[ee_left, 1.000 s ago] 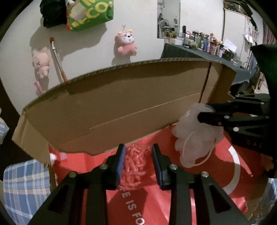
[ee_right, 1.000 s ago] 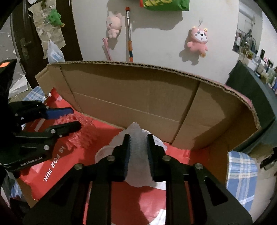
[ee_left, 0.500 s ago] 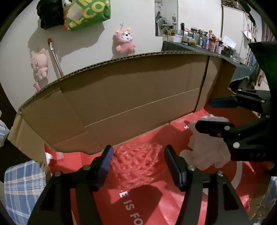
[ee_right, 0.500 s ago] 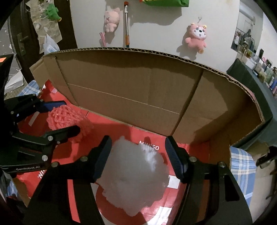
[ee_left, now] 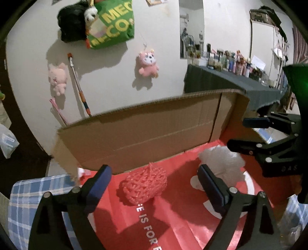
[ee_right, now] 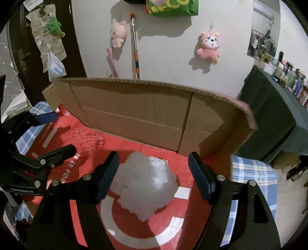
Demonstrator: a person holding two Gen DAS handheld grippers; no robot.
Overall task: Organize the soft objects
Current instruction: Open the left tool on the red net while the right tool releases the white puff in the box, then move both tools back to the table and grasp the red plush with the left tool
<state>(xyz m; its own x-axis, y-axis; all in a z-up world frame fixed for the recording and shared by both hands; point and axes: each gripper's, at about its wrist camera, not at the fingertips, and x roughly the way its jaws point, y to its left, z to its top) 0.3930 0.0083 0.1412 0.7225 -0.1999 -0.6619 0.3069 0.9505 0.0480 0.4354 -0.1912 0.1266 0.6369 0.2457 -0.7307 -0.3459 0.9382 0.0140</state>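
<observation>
Dim indoor light casts hard shadows of the hanging toys [ee_right: 208, 46] on the wall [ee_left: 107, 80], with heavy fisheye bending, dark corners and slight motion blur.

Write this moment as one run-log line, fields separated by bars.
left gripper: opening, clear of red mesh sponge | right gripper: opening, clear of white mesh sponge | both sponges on red bag

A pink plush toy [ee_right: 208, 47] hung on the white wall. Left of it stood a mop stick [ee_right: 134, 46] and another pink plush [ee_right: 118, 35]. Above it hung a green bag [ee_right: 173, 7].
</observation>
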